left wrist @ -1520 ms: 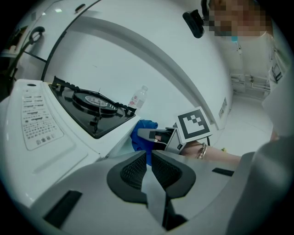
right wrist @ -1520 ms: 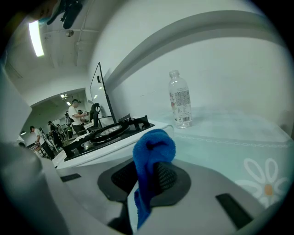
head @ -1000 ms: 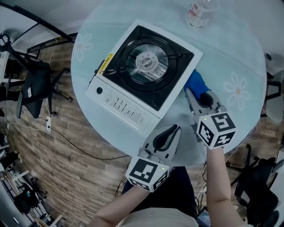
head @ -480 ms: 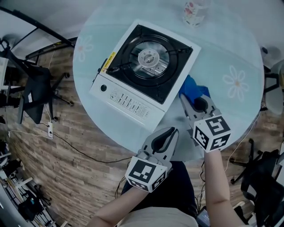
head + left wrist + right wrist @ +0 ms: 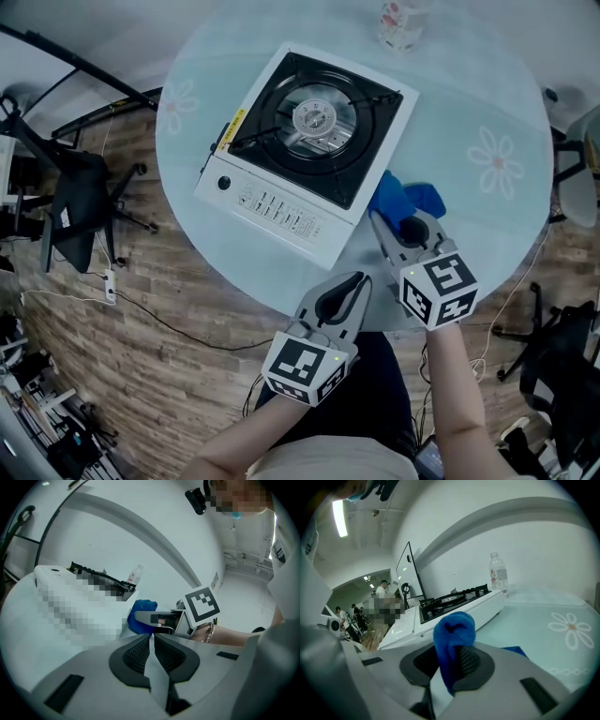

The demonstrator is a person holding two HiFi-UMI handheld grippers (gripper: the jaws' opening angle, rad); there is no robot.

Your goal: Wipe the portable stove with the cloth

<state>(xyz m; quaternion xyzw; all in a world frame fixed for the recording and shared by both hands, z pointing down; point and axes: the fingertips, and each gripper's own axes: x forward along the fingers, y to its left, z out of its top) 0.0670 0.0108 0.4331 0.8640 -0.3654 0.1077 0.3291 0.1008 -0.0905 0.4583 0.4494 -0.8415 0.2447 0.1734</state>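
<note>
Pale glass, round table (image 5: 469,84) with daisy prints, over a wood-plank floor (image 5: 122,309). The white portable stove (image 5: 309,141) sits askew on the left-far part. Its control-panel side runs close to the table's left-near edge, leaving only a narrow strip of glass there. The right half of the table is open glass out to the rim. A small bottle (image 5: 398,23) stands at the far edge, apart from the stove's far corner. The blue cloth (image 5: 405,199) lies just beside the stove's right-near side, near its near corner. The right gripper (image 5: 394,223) is clamped on it. The right gripper view shows a fold of cloth (image 5: 454,632) pinched between the dark pads (image 5: 472,660) and standing up above them, with a flap trailing onto the glass to the right. The head view shows only cloth bunched ahead of the jaw tips. The left gripper (image 5: 356,281) hangs at the table's near edge, well short of the stove. Its own view shows the jaws drawn together with nothing between them, and beyond them the right gripper side-on with the cloth (image 5: 140,616) at its tip. Only the right gripper view shows people standing far off behind the stove.
</note>
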